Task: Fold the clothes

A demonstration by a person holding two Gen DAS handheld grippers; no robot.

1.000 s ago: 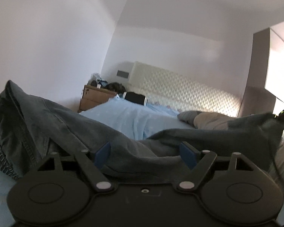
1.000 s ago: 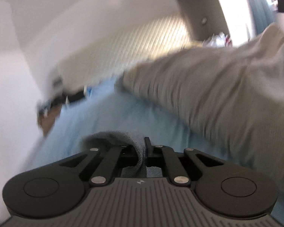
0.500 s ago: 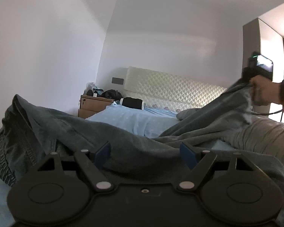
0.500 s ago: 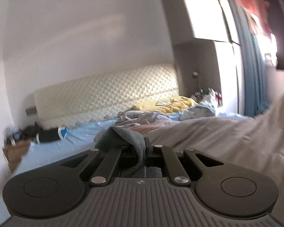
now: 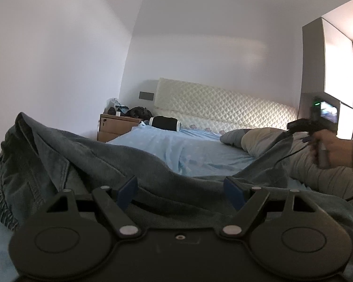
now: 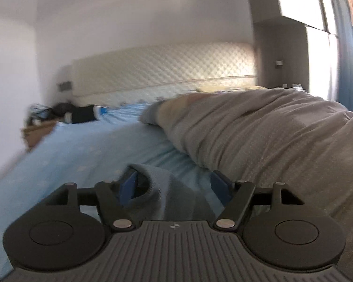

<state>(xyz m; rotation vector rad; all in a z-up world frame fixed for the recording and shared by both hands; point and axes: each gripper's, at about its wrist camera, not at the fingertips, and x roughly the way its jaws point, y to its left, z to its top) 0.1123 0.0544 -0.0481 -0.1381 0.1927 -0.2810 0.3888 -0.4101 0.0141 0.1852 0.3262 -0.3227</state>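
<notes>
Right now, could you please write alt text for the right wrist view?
The open right gripper straddles a fold of blue-grey denim garment lying on a light blue bedsheet. A grey duvet bulges at right, with a quilted cream headboard behind.

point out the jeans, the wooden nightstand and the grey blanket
jeans (image 5: 87, 162): left wrist view, on the denim just ahead of the claw
wooden nightstand (image 5: 116, 127): left wrist view, on its drawer front
grey blanket (image 6: 270, 136): right wrist view, on its rumpled top
</notes>
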